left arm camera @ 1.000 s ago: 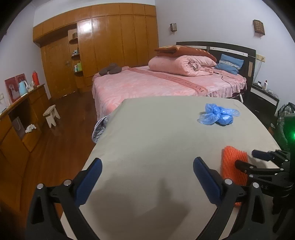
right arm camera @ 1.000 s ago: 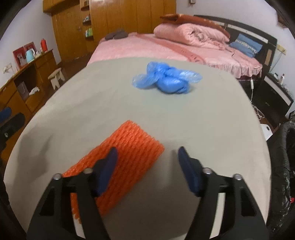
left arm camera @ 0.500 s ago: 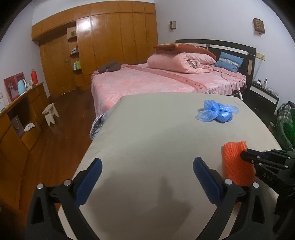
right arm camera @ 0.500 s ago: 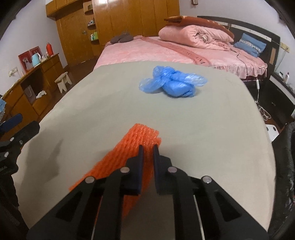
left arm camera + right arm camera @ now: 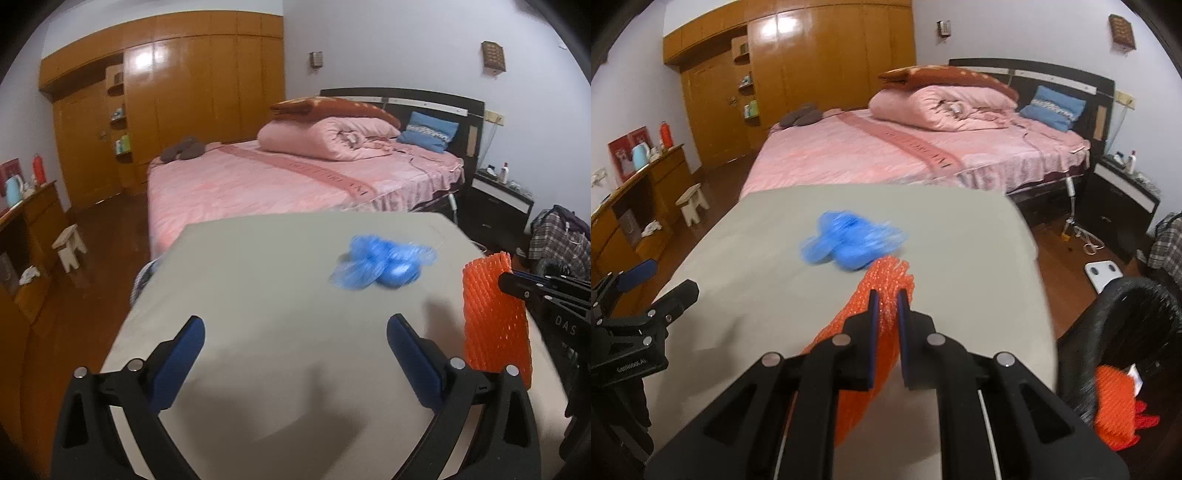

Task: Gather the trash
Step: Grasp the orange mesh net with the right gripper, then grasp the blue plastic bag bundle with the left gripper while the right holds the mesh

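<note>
Right gripper (image 5: 885, 308): fingers pinched on orange foam net (image 5: 886, 280), holding it off the grey table (image 5: 757, 258).
Left gripper (image 5: 295, 345): fingers spread wide, holding nothing, over the table's near edge.
Blue plastic bundle (image 5: 846, 242): on table, beyond the net.
Black bin (image 5: 1134, 306): right of table, orange netting inside.

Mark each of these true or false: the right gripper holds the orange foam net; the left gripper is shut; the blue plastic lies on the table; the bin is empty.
1. The right gripper is shut on the orange foam net. True.
2. The left gripper is shut. False: its jaws stand wide apart, holding nothing.
3. The blue plastic lies on the table. True.
4. The black bin is empty. False: orange netting shows inside.
</note>
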`<state>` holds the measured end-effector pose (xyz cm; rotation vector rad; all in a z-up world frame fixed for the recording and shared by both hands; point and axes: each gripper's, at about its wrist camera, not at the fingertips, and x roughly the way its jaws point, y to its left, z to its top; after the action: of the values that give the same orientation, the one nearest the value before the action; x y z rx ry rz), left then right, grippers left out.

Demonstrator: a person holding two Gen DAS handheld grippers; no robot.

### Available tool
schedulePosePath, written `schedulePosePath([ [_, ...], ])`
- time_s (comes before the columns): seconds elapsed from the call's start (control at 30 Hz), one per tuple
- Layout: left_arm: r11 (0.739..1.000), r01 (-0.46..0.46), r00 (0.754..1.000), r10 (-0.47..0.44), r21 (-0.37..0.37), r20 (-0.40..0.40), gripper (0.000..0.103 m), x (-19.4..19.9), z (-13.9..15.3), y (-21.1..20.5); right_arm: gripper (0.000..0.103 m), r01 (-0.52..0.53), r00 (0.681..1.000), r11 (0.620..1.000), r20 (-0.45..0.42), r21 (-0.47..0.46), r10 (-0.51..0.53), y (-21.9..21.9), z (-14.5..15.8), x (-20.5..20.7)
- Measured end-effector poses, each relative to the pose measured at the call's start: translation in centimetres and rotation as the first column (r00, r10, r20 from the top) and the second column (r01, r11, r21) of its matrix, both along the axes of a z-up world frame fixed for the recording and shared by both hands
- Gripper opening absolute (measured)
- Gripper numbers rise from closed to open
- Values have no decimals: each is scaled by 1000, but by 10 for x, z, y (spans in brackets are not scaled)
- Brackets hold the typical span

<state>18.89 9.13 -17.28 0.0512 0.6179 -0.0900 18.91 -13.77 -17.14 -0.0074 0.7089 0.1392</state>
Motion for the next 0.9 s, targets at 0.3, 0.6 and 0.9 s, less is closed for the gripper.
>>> schedulePosePath([
  [0.3, 997, 68, 997, -70, -42, -40, 90, 76, -11, -57, 9, 64, 998, 998, 21, -15, -64, -42, 2, 38],
  [0.6, 995, 98, 987, -100, -21, -128, 88, 132, -42, -104, 9, 108, 994, 994, 13, -4, -108, -72, -7, 59],
  [0.9, 992, 123, 958, -128, -35, -255, 63, 156, -72, -122, 9, 118, 993, 993, -8, 16, -118, -80, -15, 60],
])
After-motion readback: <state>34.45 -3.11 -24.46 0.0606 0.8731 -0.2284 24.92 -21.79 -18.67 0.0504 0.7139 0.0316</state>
